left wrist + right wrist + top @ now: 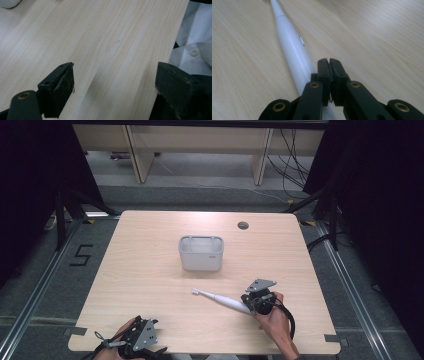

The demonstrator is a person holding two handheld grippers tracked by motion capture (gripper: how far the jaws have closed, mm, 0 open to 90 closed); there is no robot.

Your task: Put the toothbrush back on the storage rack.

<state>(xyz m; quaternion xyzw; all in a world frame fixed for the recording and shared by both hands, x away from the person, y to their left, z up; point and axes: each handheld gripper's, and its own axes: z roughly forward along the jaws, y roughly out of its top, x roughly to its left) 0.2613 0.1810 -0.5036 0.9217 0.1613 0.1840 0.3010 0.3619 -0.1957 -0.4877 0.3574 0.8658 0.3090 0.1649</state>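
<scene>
Toothbrush (221, 300), white and electric, lies flat on the wooden counter (150, 285) in front of the person's right side, its brush head pointing toward the left and slightly away, its handle end running under the right gripper (251, 302). In the right gripper view the handle (293, 53) stretches away from beneath the jaws, a small button showing on its side. Those jaws are clenched together with nothing between them; they sit just above and beside the handle's near end, and whether they touch it cannot be told. At the near left edge of the counter, the left gripper (137, 340) rests in the person's hand, well apart from the toothbrush. Its jaws stand released and wide in the left gripper view (113, 87), with bare wood between them and a bit of white shirt (195, 50) past the counter edge. Farther back, near the middle of the counter, stands a pale grey holder (201, 253), open at the top. Beyond it a small round cable hole (243, 225) sits near the far edge.
</scene>
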